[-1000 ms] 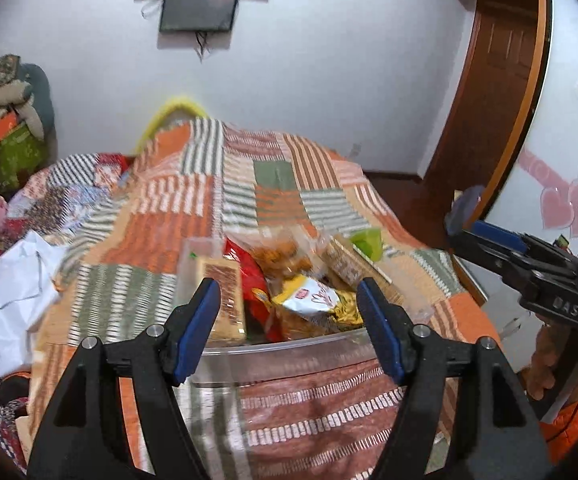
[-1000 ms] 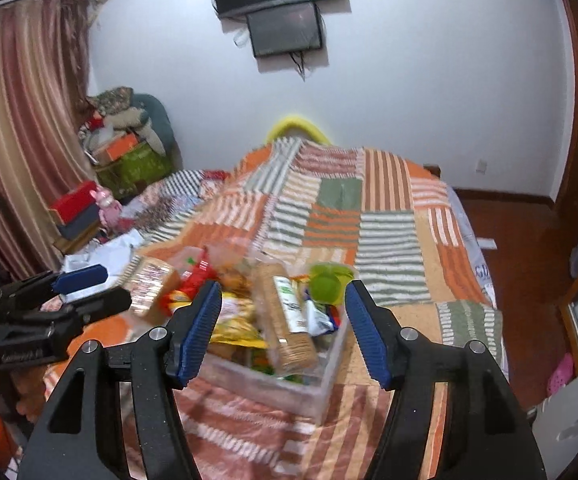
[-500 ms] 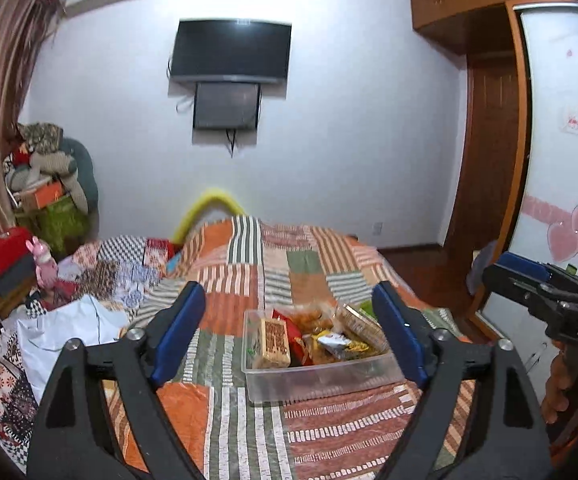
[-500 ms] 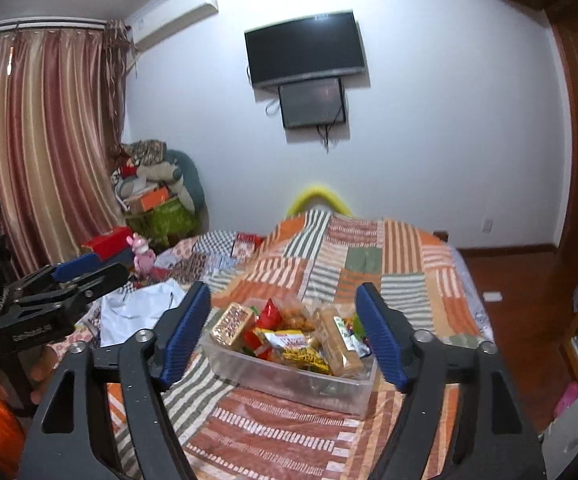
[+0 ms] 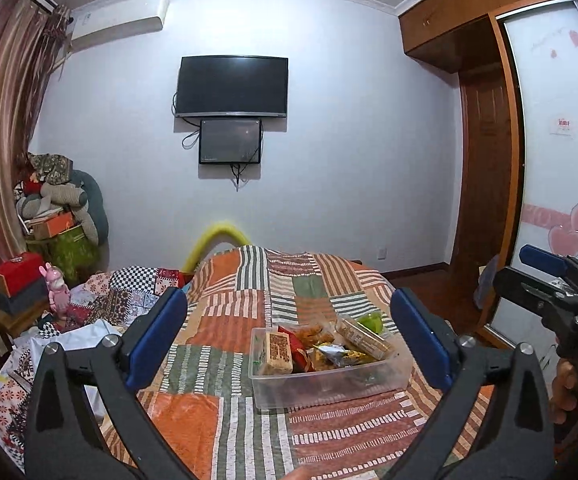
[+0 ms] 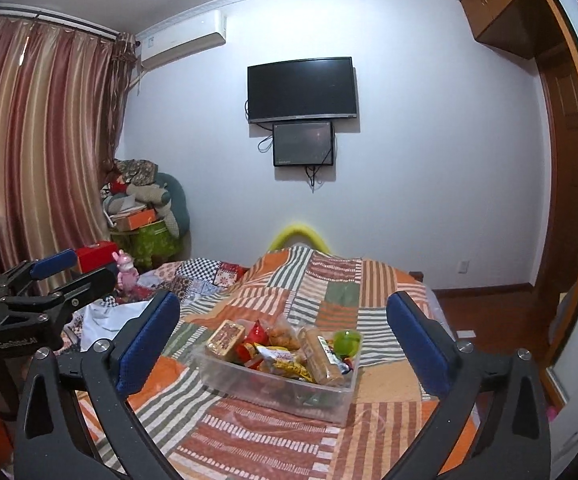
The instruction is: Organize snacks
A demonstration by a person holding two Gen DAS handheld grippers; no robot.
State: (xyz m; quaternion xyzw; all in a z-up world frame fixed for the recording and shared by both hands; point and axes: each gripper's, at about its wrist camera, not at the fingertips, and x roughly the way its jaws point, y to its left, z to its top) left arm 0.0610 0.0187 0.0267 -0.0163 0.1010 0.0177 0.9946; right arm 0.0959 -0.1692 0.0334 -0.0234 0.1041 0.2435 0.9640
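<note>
Two grippers up, both wide apart, nothing in either.

Left to right: the left gripper (image 5: pixel 289 334) hangs spread and empty above the quilt (image 5: pixel 249 312), well back from the tub (image 5: pixel 329 384). That clear tub sits mid-bed, packed with snacks: a wafer pack (image 5: pixel 277 350) propped at its left end, red and yellow bags (image 6: pixel 273 354) heaped in the middle, a biscuit sleeve (image 6: pixel 323 356) leaning along the right, a green cup (image 6: pixel 346 341) tucked behind. The right gripper (image 6: pixel 283 338) also hovers slack and empty, squared to the tub. I'd say both stand off to frame the whole load; everything looks gathered in one place, and the job looks close to wrapped.
</note>
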